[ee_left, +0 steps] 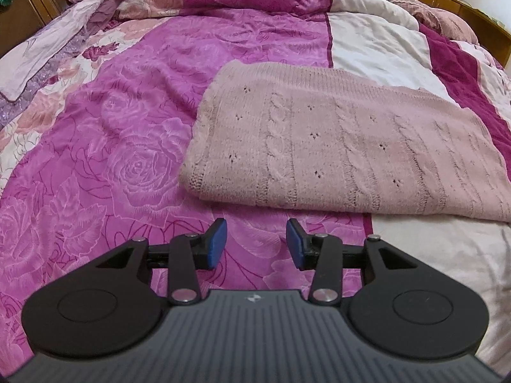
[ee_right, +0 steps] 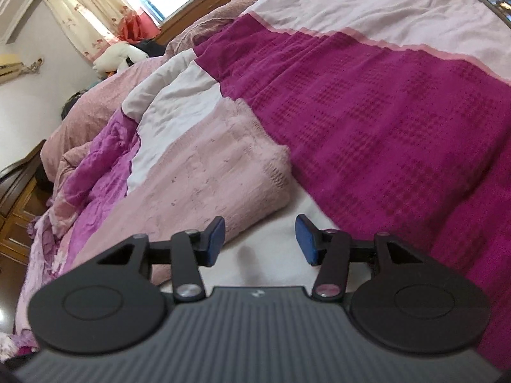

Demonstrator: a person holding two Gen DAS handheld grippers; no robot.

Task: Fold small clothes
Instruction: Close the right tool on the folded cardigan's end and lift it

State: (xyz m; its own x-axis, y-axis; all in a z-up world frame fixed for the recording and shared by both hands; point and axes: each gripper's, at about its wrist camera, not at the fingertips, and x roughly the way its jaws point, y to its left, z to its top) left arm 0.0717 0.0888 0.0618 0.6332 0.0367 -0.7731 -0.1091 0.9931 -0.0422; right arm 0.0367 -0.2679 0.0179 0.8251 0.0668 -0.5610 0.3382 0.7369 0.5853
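While the pink knit garment (ee_left: pixel 345 146) lies folded on the bedspread (ee_left: pixel 95 159), right of centre in the left view, I judge this fold done; next I either halve it again or leave it. Left gripper (ee_left: pixel 257 244) and right gripper (ee_right: pixel 260 241) hover low, jaws spread, empty.

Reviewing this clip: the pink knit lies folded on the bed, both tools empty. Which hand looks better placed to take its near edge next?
Probably the right. The right tool is open with one fingertip beside the pink knit's near corner. The left tool, also open, sits further back over the quilt, clear of the knit.
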